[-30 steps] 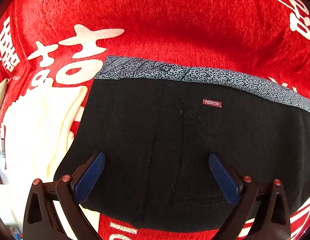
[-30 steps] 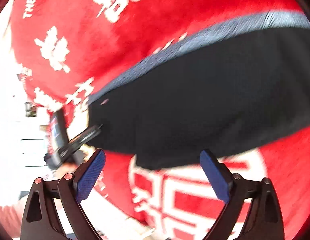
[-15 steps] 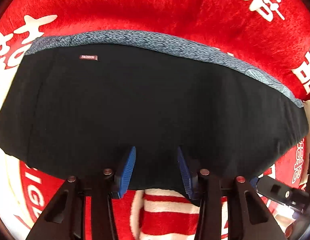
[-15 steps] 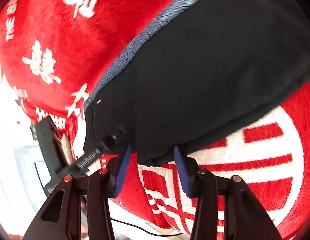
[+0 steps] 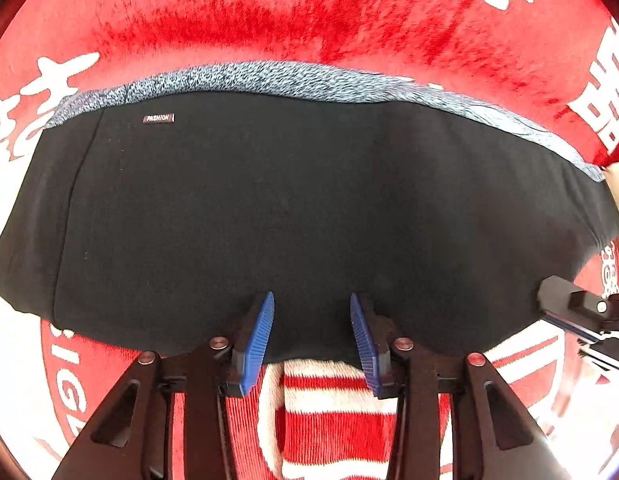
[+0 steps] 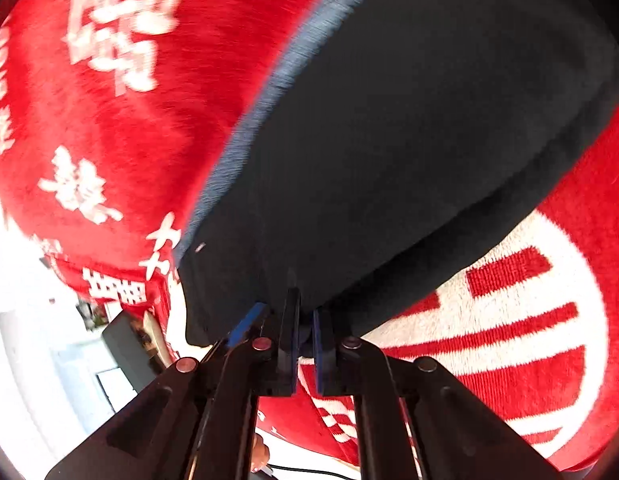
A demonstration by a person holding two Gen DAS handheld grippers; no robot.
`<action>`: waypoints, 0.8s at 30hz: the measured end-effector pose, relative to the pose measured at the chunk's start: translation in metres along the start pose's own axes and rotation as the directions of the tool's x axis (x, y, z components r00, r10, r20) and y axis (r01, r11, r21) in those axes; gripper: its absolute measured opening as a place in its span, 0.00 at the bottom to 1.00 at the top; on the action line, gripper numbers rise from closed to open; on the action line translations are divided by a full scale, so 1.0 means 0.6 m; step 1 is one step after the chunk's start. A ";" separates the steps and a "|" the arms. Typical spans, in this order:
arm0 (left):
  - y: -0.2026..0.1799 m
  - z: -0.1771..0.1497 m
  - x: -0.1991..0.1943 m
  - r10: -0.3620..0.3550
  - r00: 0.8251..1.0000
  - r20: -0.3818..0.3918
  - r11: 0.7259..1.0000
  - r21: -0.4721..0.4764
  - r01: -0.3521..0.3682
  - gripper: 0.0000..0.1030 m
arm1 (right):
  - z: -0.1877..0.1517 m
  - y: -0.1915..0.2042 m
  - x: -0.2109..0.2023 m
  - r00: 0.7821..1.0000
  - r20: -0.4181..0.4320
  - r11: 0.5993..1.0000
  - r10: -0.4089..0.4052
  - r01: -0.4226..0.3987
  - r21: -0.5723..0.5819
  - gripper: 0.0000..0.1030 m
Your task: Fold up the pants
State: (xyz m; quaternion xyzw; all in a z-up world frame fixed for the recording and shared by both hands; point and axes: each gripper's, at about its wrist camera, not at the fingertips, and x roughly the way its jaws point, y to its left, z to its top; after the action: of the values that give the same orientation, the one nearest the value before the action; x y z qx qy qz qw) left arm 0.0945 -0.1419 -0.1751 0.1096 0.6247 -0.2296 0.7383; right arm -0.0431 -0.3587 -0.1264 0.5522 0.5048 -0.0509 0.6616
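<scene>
Lying flat on a red plush blanket (image 5: 269,20) are the pants (image 5: 309,208), black, smooth and matte, folded into a broad band with rounded ends; a speckled grey-blue waistband (image 5: 293,80) runs along the far edge, and a small dark red tag (image 5: 159,118) reading FASHION sits near one end of it; the blanket is fuzzy, with white characters and, under the near hem, red and white ribbed stripes; I cannot see what carries it, so no edges or corners can be told. My left gripper (image 5: 312,330) points steeply down at the near hem, about midway along it; its ribbed blue fingers (image 5: 255,336) have just been closing and now stand narrowly apart with the black hem between them, and I cannot tell whether they press it. My right gripper (image 6: 299,338) is at one end of the same hem; its fingers (image 6: 245,322) have come together, clamped on the black cloth, which puckers upward where they bite; the right view is blurred.
</scene>
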 end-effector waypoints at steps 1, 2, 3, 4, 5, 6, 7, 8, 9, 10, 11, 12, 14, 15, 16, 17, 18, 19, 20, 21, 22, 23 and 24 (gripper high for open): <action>-0.001 -0.003 -0.001 0.003 1.000 -0.005 1.000 0.009 -0.003 0.41 | -0.005 0.005 -0.007 1.000 0.001 1.000 -0.001 0.001 -0.015 0.04; -0.004 -0.011 0.004 0.015 1.000 -0.013 1.000 0.024 -0.014 0.41 | -0.012 0.005 -0.014 1.000 0.000 1.000 -0.006 0.006 -0.020 0.04; -0.007 -0.019 0.010 0.032 0.999 -0.016 0.999 0.044 -0.031 0.41 | -0.017 0.000 -0.015 1.000 -0.005 1.000 -0.020 0.020 -0.018 0.04; -0.011 -0.024 0.012 0.047 0.999 -0.004 0.997 0.064 -0.047 0.41 | -0.020 -0.011 -0.010 0.999 -0.016 0.999 -0.050 0.050 -0.020 0.00; -0.015 -0.024 0.009 0.056 0.998 0.000 0.996 0.071 -0.056 0.41 | -0.020 -0.027 -0.004 0.995 -0.025 0.996 -0.093 0.092 -0.013 0.00; -0.014 -0.022 0.005 0.047 0.999 -0.010 0.997 0.054 -0.047 0.41 | -0.020 -0.038 0.001 0.993 -0.033 0.994 -0.110 0.110 0.002 0.00; -0.010 -0.022 -0.002 0.024 1.000 -0.015 0.999 0.031 -0.023 0.41 | -0.020 -0.056 0.004 0.993 -0.049 0.994 -0.105 0.107 0.038 0.00; -0.008 -0.022 -0.013 -0.009 1.000 -0.009 1.000 0.006 0.009 0.41 | -0.019 -0.068 0.000 0.997 -0.048 0.995 -0.068 0.071 0.069 0.01; -0.010 -0.022 -0.027 -0.022 1.000 0.011 1.000 0.000 0.022 0.41 | -0.017 -0.071 -0.008 0.999 -0.037 0.997 -0.038 0.040 0.070 0.04; -0.015 -0.026 -0.044 -0.030 0.999 0.039 0.999 0.017 0.029 0.41 | -0.015 -0.069 -0.017 0.999 -0.029 0.998 -0.032 0.034 0.055 0.04; -0.030 -0.027 -0.052 -0.031 0.998 0.051 0.999 0.037 0.029 0.41 | -0.013 -0.070 -0.027 0.999 -0.027 0.999 -0.029 0.030 0.035 0.07; -0.039 -0.030 -0.061 -0.031 0.998 0.062 0.998 0.064 0.027 0.41 | -0.012 -0.070 -0.032 0.999 -0.029 0.999 -0.022 0.023 0.025 0.23; -0.059 -0.028 -0.072 -0.033 0.997 0.075 0.990 0.139 0.022 0.41 | -0.008 -0.068 -0.047 1.000 -0.025 1.000 -0.019 0.019 0.012 0.52; -0.076 -0.032 -0.071 -0.027 0.997 0.077 0.983 0.181 0.013 0.41 | -0.005 -0.067 -0.055 1.000 -0.013 1.000 -0.020 0.020 0.009 0.56; -0.090 -0.036 -0.069 -0.019 0.997 0.079 0.975 0.224 0.001 0.41 | -0.001 -0.067 -0.062 1.000 -0.005 1.000 -0.016 0.016 0.008 0.56; -0.097 -0.040 -0.064 -0.009 0.997 0.077 0.965 0.260 -0.012 0.41 | 0.002 -0.068 -0.066 1.000 0.000 1.000 -0.011 0.011 0.014 0.56; -0.103 -0.042 -0.056 0.002 0.997 0.072 0.958 0.285 -0.022 0.41 | 0.006 -0.072 -0.066 1.000 0.008 1.000 -0.005 0.004 0.026 0.56; -0.108 -0.041 -0.044 0.008 0.998 0.068 0.955 0.296 -0.028 0.41 | 0.010 -0.075 -0.067 1.000 0.014 0.999 0.006 -0.007 0.045 0.56; -0.111 -0.045 -0.042 0.011 0.998 0.067 0.954 0.298 -0.030 0.41 | 0.014 -0.080 -0.065 1.000 0.018 0.998 0.017 -0.018 0.062 0.56; -0.108 -0.047 -0.041 0.013 0.998 0.066 0.954 0.297 -0.032 0.41 | 0.020 -0.084 -0.061 0.999 0.026 0.997 0.025 -0.027 0.079 0.55; -0.112 -0.044 -0.032 0.011 0.998 0.061 0.955 0.297 -0.028 0.41 | 0.024 -0.088 -0.062 0.999 0.035 0.995 0.032 -0.035 0.091 0.52; -0.110 -0.044 -0.031 0.013 0.998 0.055 0.954 0.298 -0.029 0.41 | 0.030 -0.089 -0.058 0.998 0.043 0.994 0.044 -0.048 0.102 0.48; -0.116 -0.043 -0.027 0.018 0.998 0.058 0.952 0.305 -0.035 0.37 | 0.036 -0.091 -0.058 0.998 0.048 0.992 0.051 -0.056 0.111 0.30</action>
State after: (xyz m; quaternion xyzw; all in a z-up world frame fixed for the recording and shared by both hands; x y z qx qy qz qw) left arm 0.0369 -0.1874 -0.1556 0.2246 0.5596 -0.3163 0.7324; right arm -0.0810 -0.4136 -0.1412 0.6005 0.4712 -0.0740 0.6418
